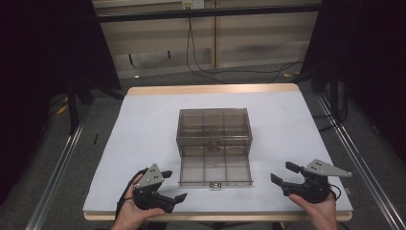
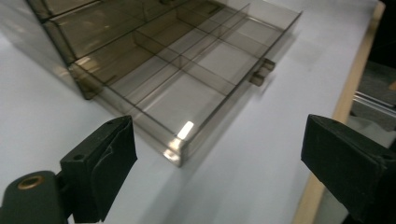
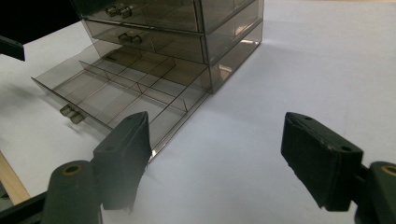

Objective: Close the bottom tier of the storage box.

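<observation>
A smoky clear plastic drawer cabinet [image 1: 214,125] stands at the middle of the white table [image 1: 143,124]. Its bottom drawer [image 1: 215,166] is pulled out toward me, split into several empty compartments, with a small handle [image 1: 215,184] at its front. My left gripper [image 1: 173,186] rests near the table's front edge, left of the drawer, jaws wide apart and empty. On the other side my right gripper [image 1: 282,173] sits open and empty. The drawer [image 2: 187,88] lies ahead of the left jaws. The cabinet [image 3: 187,28] and drawer [image 3: 126,88] lie ahead of the right gripper [image 3: 224,154].
The table's wooden edge [image 1: 210,89] runs along the far side, and its front edge [image 2: 345,93] lies close to my left gripper. Cables [image 1: 201,67] trail on the floor beyond the table. Metal rails [image 1: 57,167] flank both sides.
</observation>
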`<state>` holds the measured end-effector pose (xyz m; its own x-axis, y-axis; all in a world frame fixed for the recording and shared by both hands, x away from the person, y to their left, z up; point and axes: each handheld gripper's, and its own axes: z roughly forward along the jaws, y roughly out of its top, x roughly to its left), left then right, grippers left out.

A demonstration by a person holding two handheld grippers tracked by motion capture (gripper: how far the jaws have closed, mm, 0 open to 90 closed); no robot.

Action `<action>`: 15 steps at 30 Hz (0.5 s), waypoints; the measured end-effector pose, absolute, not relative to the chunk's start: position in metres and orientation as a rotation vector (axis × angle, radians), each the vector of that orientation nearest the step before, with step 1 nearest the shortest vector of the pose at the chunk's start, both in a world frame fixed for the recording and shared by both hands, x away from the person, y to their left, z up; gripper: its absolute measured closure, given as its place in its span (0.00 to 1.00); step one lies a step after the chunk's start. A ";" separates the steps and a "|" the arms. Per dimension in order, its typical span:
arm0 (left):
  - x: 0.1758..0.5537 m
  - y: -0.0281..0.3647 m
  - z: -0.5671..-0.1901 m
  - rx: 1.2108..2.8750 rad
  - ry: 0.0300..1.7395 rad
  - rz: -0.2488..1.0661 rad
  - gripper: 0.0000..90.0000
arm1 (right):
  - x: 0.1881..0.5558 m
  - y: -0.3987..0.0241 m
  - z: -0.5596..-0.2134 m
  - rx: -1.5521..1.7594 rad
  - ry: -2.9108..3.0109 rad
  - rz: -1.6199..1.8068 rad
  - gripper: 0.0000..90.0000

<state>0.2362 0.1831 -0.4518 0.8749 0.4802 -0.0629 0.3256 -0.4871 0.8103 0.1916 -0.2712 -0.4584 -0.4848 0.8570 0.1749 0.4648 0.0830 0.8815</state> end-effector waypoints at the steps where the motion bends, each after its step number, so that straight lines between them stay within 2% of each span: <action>1: 0.236 0.181 -0.451 2.135 0.576 0.217 0.11 | 0.191 -0.271 -0.458 1.304 1.982 1.368 0.27; 3: 0.235 0.177 -0.451 2.125 0.552 0.195 0.14 | 0.192 -0.270 -0.459 1.313 1.987 1.361 0.24; 8: 0.233 0.168 -0.448 2.111 0.505 0.214 0.20 | 0.192 -0.269 -0.459 1.314 1.998 1.359 0.25; 9: 0.233 0.167 -0.446 2.121 0.489 0.197 0.26 | 0.192 -0.268 -0.459 1.313 1.997 1.359 0.25; 12: 0.233 0.160 -0.442 2.119 0.472 0.164 0.33 | 0.192 -0.267 -0.459 1.308 1.999 1.362 0.24; 15: 0.233 0.153 -0.437 2.118 0.444 0.081 0.47 | 0.192 -0.267 -0.459 1.309 2.000 1.362 0.22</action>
<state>0.2330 0.1526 -0.4367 0.9321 0.3441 -0.1131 0.2823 -0.4943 0.8222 0.1921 -0.2666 -0.4592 -0.4889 0.8543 0.1765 0.4769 0.0923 0.8741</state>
